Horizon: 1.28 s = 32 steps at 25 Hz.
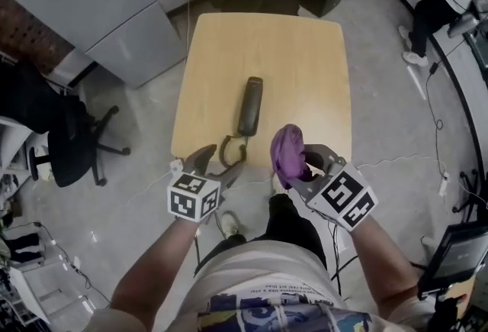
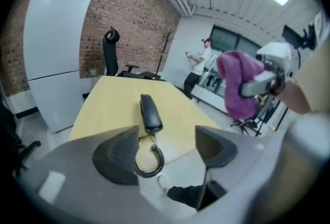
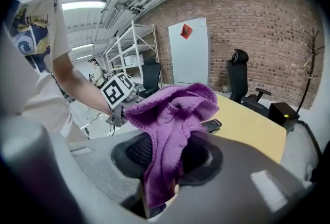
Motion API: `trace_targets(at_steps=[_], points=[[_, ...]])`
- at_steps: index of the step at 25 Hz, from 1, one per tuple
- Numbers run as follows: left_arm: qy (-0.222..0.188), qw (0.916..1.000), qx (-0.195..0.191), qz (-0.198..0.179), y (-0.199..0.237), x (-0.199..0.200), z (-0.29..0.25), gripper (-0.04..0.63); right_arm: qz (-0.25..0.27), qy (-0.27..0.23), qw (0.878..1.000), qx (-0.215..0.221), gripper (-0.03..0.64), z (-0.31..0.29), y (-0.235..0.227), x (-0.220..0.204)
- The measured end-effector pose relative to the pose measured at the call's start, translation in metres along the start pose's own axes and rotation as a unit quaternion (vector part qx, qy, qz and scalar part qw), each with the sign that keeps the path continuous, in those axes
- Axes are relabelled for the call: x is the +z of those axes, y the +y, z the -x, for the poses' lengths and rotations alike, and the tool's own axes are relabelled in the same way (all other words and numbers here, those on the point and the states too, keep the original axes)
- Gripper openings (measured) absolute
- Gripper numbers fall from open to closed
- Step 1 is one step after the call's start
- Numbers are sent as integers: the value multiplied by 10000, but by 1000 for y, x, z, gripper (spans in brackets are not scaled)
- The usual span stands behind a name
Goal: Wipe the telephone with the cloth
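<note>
Two grippers are hovering at the near edge of the table (image 1: 305, 48). The left gripper (image 1: 219, 162) is gaping empty, while the right gripper (image 1: 306, 164) is clenching the purple cloth (image 1: 287, 153). The telephone (image 1: 250, 105) is lying flat between the table's middle and its near edge.

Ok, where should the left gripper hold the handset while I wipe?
Pinch the handset across its narrow width at the near, cord end, coming down from your side. It lies flat, pointing away, so the rest stays free for the cloth.
</note>
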<state>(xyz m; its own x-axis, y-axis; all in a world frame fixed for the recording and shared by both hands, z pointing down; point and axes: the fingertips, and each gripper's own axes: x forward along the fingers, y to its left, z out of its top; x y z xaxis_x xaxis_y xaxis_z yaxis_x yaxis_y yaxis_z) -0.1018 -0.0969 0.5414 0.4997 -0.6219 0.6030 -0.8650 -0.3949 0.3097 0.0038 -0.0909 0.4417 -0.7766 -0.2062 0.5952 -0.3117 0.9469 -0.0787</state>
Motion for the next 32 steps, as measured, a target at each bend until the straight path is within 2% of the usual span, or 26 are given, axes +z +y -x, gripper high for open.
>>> trace_targets(at_steps=[4,7,9,10,13,16,19,26,32], points=[[-512,9953,-823,-68,-25,-1,66,252,-33,-112,9997,-197,113,-5,52,15],[-722,9889,-1296,-90,-28,-10,120,136,-37,-118,9996,-265,113,-22,94,25],[-808,9838,-1602,-49,-33,-18,148,81,-82,-91,9995,-297,114,-32,118,28],[-814,9805,-1786,-55,-39,-22,157,17,-124,-70,9993,-345,112,-32,128,28],[-753,9718,-2230,-145,-66,-34,170,5,-200,-34,9988,-444,114,-22,150,22],[-729,9699,-2324,-56,-86,-37,181,5,-130,-42,9992,-366,114,-10,167,19],[-664,9693,-2364,-153,-110,-42,189,5,17,27,9996,-277,112,7,184,9],[-777,9702,-2284,-228,-168,-51,188,5,148,-34,9997,-181,112,40,206,-17],[-785,9742,-2106,-206,-195,-69,198,5,240,-158,9996,-24,112,57,227,-33]])
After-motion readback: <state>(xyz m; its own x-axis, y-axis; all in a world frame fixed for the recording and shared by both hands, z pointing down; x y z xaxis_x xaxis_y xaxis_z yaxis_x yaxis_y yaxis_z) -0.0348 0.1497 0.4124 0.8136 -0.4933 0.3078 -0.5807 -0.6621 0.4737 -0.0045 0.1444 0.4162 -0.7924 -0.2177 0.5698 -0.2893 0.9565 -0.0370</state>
